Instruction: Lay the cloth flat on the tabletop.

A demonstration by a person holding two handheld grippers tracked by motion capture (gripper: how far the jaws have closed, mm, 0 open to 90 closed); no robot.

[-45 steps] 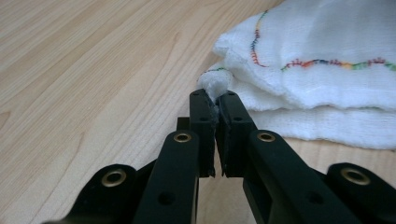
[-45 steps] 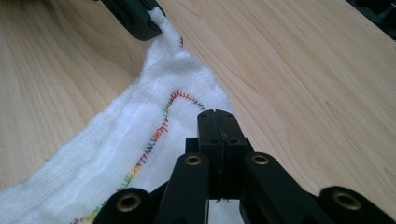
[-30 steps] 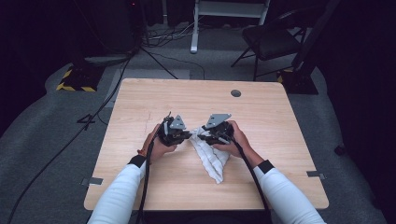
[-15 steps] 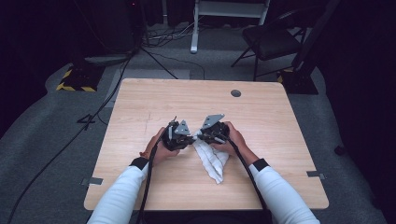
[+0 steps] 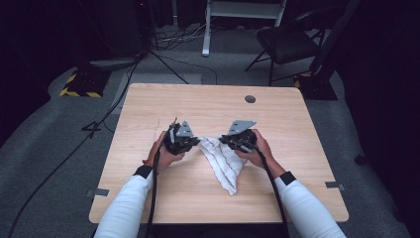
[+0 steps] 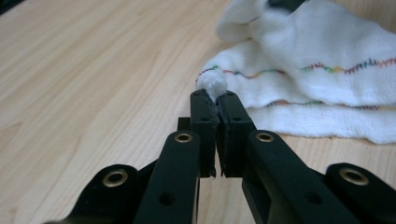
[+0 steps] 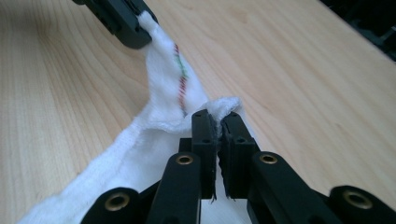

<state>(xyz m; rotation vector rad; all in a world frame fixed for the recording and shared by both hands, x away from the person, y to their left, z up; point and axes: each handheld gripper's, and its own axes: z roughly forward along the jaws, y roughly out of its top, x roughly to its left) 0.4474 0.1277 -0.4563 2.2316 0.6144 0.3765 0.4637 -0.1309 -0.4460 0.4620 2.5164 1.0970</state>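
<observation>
White cloth [image 5: 224, 161] on wooden table [image 5: 148, 193], pinched by left tool [image 6: 215, 100], right tool [image 7: 215, 120]

towel [image 5: 224, 161] on table [image 5: 307, 148] | left gripper [image 5: 196, 142] left | right gripper [image 5: 223, 141] right

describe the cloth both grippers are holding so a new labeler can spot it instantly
On the light wooden table, look near the middle, between the person's two hands. The white towel is pinched at one corner by the left gripper and at another by the right gripper, and tapers to a point toward the person. It is the one soft white item there, crossed by thin multicoloured stitched lines.
</observation>
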